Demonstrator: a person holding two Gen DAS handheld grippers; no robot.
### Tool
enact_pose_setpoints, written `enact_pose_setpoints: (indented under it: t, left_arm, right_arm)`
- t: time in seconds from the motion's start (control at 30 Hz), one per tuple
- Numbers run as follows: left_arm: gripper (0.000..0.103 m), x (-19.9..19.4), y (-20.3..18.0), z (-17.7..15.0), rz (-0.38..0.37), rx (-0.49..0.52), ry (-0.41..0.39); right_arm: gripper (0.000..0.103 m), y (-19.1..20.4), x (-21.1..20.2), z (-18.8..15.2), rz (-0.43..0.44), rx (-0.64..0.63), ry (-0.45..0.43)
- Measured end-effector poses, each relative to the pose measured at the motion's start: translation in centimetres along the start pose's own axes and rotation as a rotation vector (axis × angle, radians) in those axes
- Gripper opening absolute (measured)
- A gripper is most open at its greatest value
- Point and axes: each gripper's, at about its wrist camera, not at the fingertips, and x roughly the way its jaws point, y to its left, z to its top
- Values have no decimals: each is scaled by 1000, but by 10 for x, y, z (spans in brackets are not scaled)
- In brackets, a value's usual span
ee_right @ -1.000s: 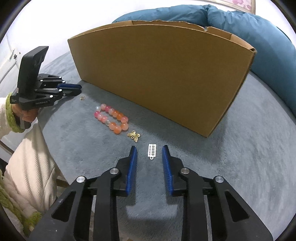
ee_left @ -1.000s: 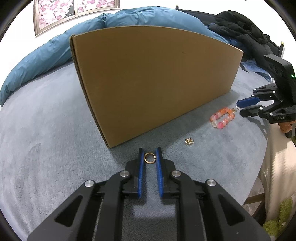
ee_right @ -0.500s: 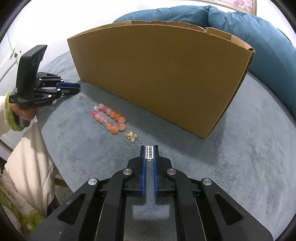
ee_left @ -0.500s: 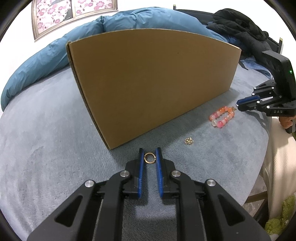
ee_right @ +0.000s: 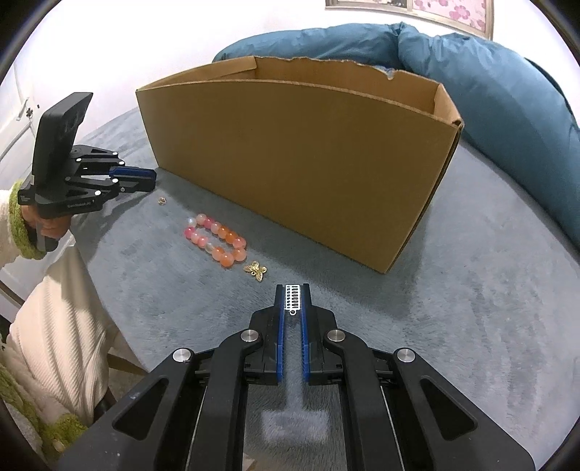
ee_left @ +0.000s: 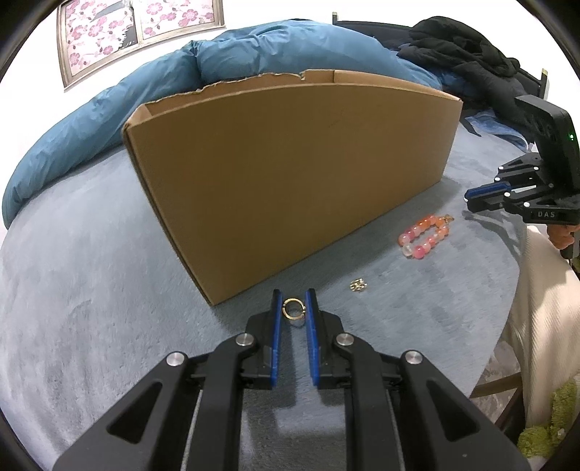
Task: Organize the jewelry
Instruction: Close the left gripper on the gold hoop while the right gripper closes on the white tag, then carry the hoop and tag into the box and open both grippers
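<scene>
A bed covered by a grey-blue plush blanket (ee_left: 90, 290) is seen, with a rumpled blue duvet (ee_left: 253, 47) heaped behind an open cardboard box (ee_left: 290, 174) that stands upright on the blanket. A framed floral picture (ee_left: 137, 32) hangs on the white wall, and dark clothing (ee_left: 467, 61) is piled at the far right.

A small gold ring (ee_left: 293, 309) is pinched between the blue fingers of the left gripper (ee_left: 293, 308), near their tips and just in front of the box's near corner; its face is turned toward the camera. A white perforated pendant (ee_right: 293, 297) is clamped between the narrowly closed fingers of the right gripper (ee_right: 293, 300); its long axis runs along the fingers, with its small loop toward the camera.

On the blanket between the two grippers lie a pink and orange bead bracelet (ee_right: 215, 244), stretched roughly parallel to the box wall, a gold butterfly charm (ee_right: 256, 270) just beside it, and a tiny gold piece (ee_left: 358, 285) apart from both.
</scene>
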Motion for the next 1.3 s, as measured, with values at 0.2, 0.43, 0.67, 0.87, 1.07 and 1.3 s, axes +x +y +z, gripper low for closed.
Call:
enact_pose_setpoints:
  t: [0.2,0.43,0.67,0.87,1.07,1.3]
  left_arm:
    - [11,-12,-2,6,-5,15,-28]
    - [11,-27,-6,17,1,27,-43]
    - [11,-52,-17,35,13,48,-83]
    - [11,-70,-24,48,16,60,-119]
    - [11,-81,-28,60,20,63,-145]
    - [11,-89,-28,73,21,46,-183]
  right_arm:
    - [6,3,-6,-3,-13,7,-24]
    - [6,6,-22,-9,-30,52,-93]
    - [6,0,-51,-6,-27,83,-166]
    - [6,0,-61,-5,-17,94,-217]
    - [6,4,-71,3,-9,96,-259]
    - [6,4,-84,16,1,88,-309]
